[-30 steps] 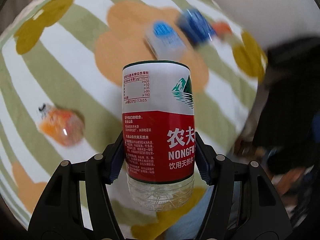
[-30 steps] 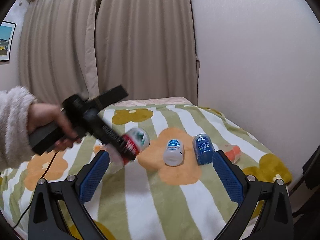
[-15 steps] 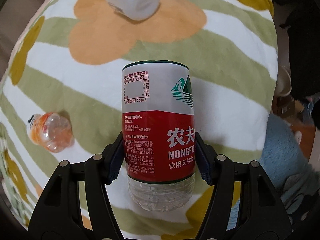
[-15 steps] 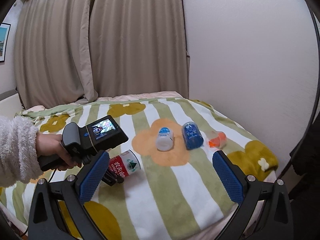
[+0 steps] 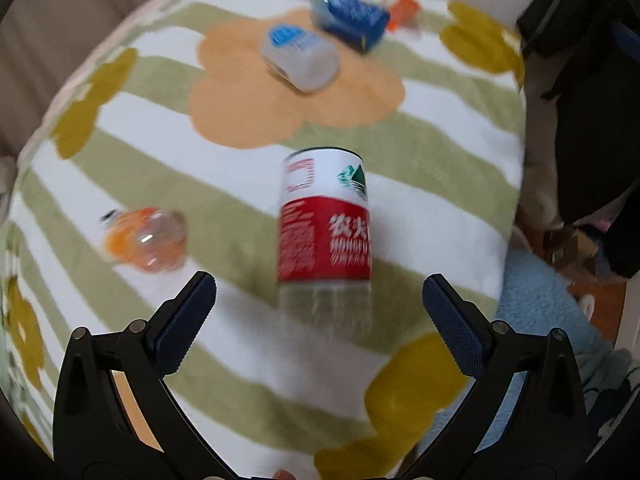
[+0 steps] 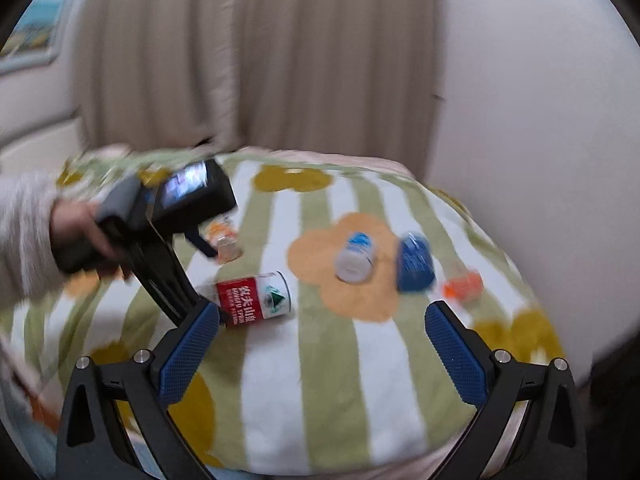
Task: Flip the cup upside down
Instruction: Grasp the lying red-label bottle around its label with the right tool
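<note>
The red-and-white labelled cup (image 5: 325, 236), cut from a water bottle, lies on its side on the striped blanket (image 5: 440, 168), free of my fingers. My left gripper (image 5: 320, 312) is open and empty just behind the cup's clear end. In the right wrist view the cup (image 6: 254, 300) lies left of centre with the left gripper's body (image 6: 160, 240) above it. My right gripper (image 6: 322, 344) is open and empty, held above the blanket's near part.
A white cup (image 5: 300, 56), a blue cup (image 5: 352, 20) and a small orange one (image 5: 402, 12) lie on their sides at the far end. Another orange cup (image 5: 146, 238) lies at the left. The bed's edge (image 5: 516, 240) drops off to the right. Wall and curtains (image 6: 280, 60) stand behind.
My left gripper has opened and let go of the cup, which now lies on the blanket. The gripper has drawn back from it. The right gripper's view has shifted a little.
</note>
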Tool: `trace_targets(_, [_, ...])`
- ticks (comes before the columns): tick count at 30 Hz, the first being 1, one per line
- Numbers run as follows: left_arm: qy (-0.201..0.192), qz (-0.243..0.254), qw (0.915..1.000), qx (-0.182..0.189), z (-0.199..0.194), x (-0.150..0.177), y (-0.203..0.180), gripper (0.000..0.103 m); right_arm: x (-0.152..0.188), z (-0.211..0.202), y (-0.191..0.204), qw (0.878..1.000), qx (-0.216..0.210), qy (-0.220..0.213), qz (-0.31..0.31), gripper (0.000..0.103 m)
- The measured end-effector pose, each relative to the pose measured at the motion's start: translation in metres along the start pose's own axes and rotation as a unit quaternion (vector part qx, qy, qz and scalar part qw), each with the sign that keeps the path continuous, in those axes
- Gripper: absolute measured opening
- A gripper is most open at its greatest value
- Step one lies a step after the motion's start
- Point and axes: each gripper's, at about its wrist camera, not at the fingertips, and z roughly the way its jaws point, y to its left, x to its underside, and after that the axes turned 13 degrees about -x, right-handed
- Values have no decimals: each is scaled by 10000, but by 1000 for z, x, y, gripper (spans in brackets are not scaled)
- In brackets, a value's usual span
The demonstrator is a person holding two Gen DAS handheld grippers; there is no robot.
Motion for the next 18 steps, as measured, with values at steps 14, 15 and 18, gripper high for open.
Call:
trace_targets(14, [-447,-1720,9838,241,-24,117,32,102,-2,180,78,7898,-1371,3240,-5024,103])
trace_targets(15, [-480,-1816,9819,247,-22,123,33,102,4,191,83,7723,-1391,3274,-5263,102])
trace_targets(18, [-526,-1974,9783,336,-17,133,34,102,15,213,91,7380,-1633,3365,-5616,102])
